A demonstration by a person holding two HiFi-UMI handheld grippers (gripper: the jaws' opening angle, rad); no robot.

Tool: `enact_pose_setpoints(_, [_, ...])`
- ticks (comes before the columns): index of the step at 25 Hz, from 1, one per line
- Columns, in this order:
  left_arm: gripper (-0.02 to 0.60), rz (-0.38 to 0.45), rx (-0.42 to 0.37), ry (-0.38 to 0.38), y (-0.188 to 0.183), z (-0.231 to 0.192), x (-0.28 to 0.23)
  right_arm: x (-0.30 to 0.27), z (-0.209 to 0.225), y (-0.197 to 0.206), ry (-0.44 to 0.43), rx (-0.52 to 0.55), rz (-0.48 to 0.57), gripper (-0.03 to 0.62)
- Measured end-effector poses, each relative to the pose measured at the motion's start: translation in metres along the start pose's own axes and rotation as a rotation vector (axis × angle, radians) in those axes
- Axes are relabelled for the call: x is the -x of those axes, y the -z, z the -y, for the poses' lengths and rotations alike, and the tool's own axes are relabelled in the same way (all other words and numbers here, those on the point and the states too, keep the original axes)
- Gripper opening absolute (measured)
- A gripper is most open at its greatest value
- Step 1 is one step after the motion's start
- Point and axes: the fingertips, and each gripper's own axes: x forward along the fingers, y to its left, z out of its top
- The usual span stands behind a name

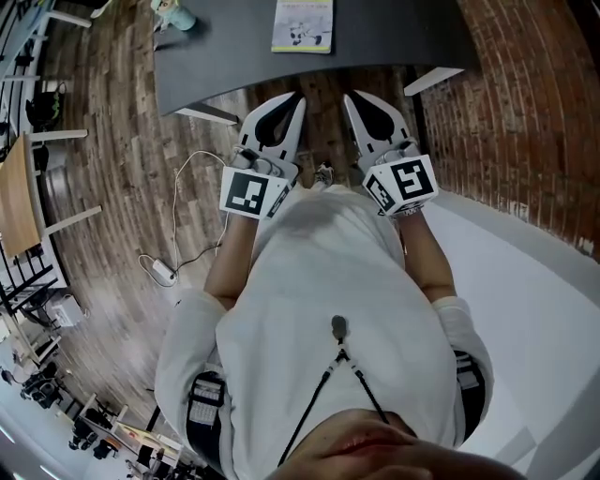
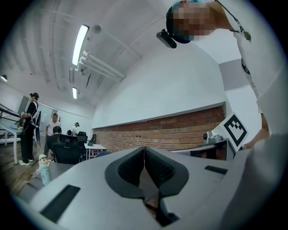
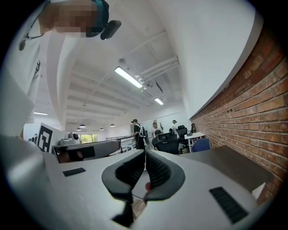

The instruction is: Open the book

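Observation:
A closed book (image 1: 302, 25) with a pale green and white cover lies on the dark grey table (image 1: 225, 56), near its front edge. My left gripper (image 1: 296, 99) is held up in front of the person's chest, short of the table edge, its jaws shut on nothing. My right gripper (image 1: 349, 99) hangs beside it, also shut and empty. In the left gripper view the left gripper (image 2: 144, 149) points up at the brick wall, tips touching. In the right gripper view the right gripper (image 3: 145, 152) shows the same closed tips. Neither gripper view shows the book.
A light blue cup-like object (image 1: 174, 13) stands at the table's far left. White table legs (image 1: 208, 114) and a white cable (image 1: 192, 202) with a power adapter lie on the wooden floor. A brick wall (image 1: 506, 103) runs on the right. People and office chairs (image 2: 63, 146) stand farther off.

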Motion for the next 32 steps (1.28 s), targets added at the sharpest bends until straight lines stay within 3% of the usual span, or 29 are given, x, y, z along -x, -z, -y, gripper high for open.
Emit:
enact_pose_setpoints(18, [0.025, -0.04, 0.013, 0.004, 0.029, -0.015, -0.067, -0.017, 0.062, 0.005, 0.04, -0.013, -0.02, 0.037])
enact_pose_setpoints(32, [0.025, -0.083, 0.024, 0.034, 0.061, -0.078, -0.147, -0.087, 0.13, 0.001, 0.093, -0.024, -0.042, 0.037])
